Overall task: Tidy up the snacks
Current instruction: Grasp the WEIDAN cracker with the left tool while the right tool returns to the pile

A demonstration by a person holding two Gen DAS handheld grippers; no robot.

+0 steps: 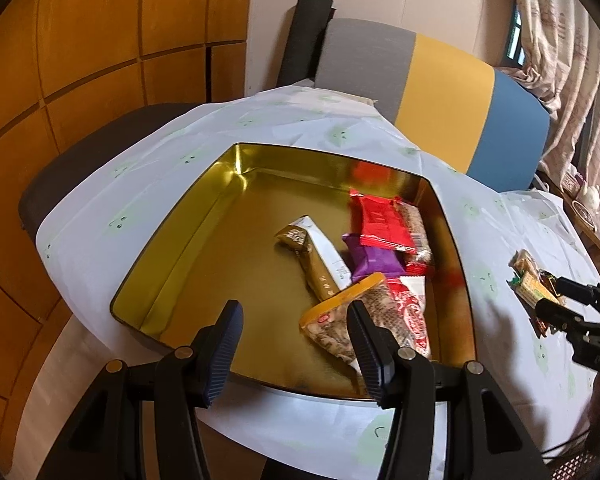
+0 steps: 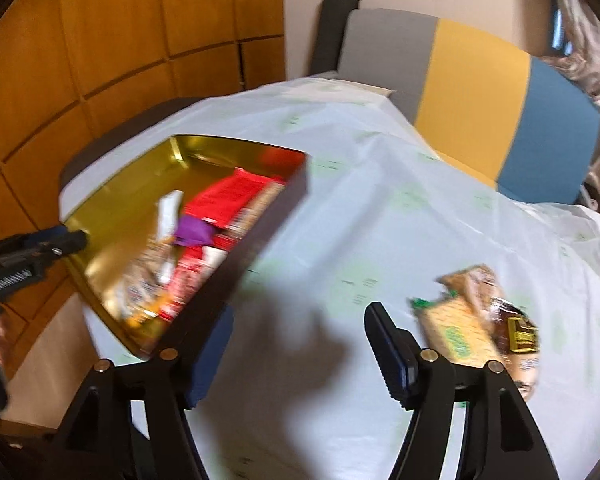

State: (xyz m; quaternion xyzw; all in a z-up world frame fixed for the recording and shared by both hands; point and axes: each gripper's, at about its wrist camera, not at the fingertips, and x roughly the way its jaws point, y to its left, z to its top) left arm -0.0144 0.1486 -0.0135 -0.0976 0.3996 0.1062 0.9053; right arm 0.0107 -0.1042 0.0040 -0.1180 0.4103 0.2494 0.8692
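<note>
From the left wrist camera, the left gripper (image 1: 296,344) hangs over the near edge of the gold tin (image 1: 172,248). Its jaws are apart and hold nothing. One finger is in front of a speckled snack bag (image 1: 336,328), but I cannot tell if it touches it. In the tin lie a red packet (image 1: 380,220), a purple packet (image 1: 374,260) and a long brown-and-white packet (image 1: 320,256), all pushed to the right side. The left half of the tin floor is bare, so there is room to put more in. Far right, the right gripper (image 1: 556,294) is close to some loose snacks (image 1: 526,276) on the white tablecloth (image 1: 260,120).

From the right wrist camera, which is blurry, the right gripper (image 2: 300,344) has its jaws spread wide with only cloth between them. A green-and-yellow cracker packet (image 2: 456,332) lies just beside its right finger, with more packets behind it. I think the job is partway done. The next move is to reach right, pinch the cracker packet and lift it over the tin's dark side wall (image 2: 260,240). The cloth between is open.
</note>
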